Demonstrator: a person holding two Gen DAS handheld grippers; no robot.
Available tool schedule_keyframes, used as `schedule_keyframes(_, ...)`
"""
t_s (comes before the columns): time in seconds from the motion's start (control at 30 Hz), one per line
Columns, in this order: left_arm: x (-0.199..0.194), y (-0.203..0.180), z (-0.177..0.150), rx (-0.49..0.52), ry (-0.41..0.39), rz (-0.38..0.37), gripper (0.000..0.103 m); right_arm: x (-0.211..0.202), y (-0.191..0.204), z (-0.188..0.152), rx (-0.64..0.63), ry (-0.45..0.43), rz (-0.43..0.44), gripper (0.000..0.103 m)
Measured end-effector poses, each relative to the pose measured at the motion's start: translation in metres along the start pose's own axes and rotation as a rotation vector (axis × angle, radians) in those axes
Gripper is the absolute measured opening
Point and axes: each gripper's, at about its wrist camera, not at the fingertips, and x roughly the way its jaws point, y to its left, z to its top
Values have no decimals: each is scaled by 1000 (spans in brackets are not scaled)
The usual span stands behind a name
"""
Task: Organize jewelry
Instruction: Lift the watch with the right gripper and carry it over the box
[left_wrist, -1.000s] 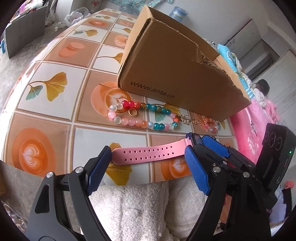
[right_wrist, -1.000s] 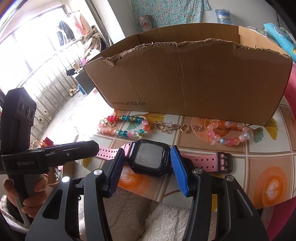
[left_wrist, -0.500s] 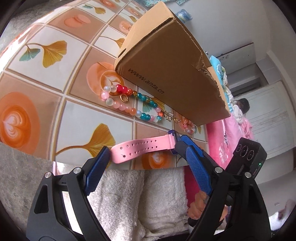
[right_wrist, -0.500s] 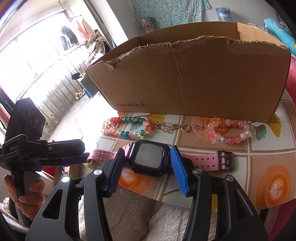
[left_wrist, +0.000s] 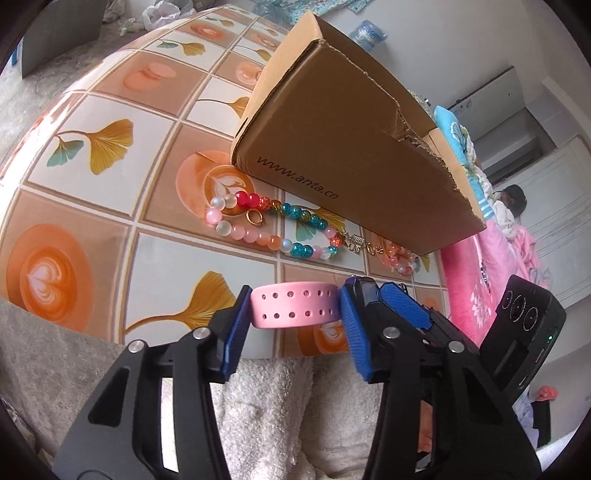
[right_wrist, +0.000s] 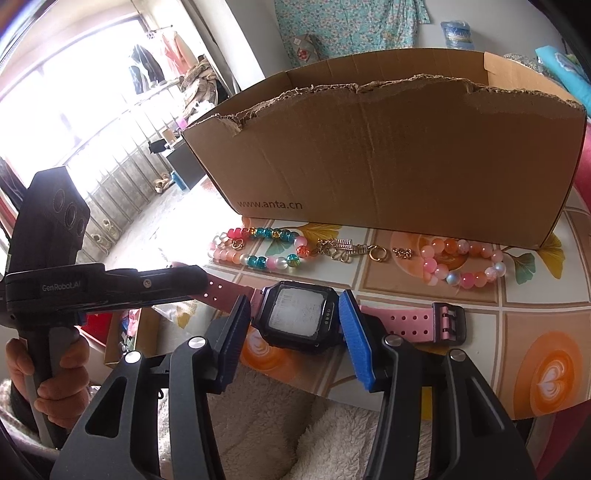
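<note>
A pink-strapped watch (right_wrist: 297, 317) with a black square body lies at the table's near edge. My right gripper (right_wrist: 295, 321) is shut on the body, one blue pad on each side. Its long pink strap (left_wrist: 295, 306) bows up between the pads of my left gripper (left_wrist: 293, 319), whose jaws are closing and press on both ends of that stretch. A multicoloured bead bracelet (right_wrist: 258, 247), a gold chain (right_wrist: 351, 247) and a pink-orange bead bracelet (right_wrist: 465, 262) lie in front of the open cardboard box (right_wrist: 388, 158).
The patterned table (left_wrist: 110, 184) stretches away left of the box (left_wrist: 351, 147). A small gold ring (left_wrist: 255, 218) lies by the beads. White fleece fabric (left_wrist: 266, 406) lies below the table edge. A hand (right_wrist: 48, 373) holds the left gripper's handle.
My left gripper's jaws have narrowed onto the pink strap, which now bows between the pads. The right gripper and the watch body have stayed put.
</note>
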Motion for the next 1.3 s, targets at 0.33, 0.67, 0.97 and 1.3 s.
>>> schedule_keyframes(0.33,13,-16,-3,180,11,133,24,-40,-41,-14,123,-12,-103,49)
schedule_keyframes(0.67,13,-18,-6,231,-6,136,24,-26,-62,-9,248,39,-136,49)
schedule_keyframes(0.97,13,-15,-9,238,-27,118,20,-16,-67,-11,404,50,-29,36)
schedule_keyframes(1.3,11,-14,-10,232,-43,104,19,-14,-56,-12,436,12,15,11)
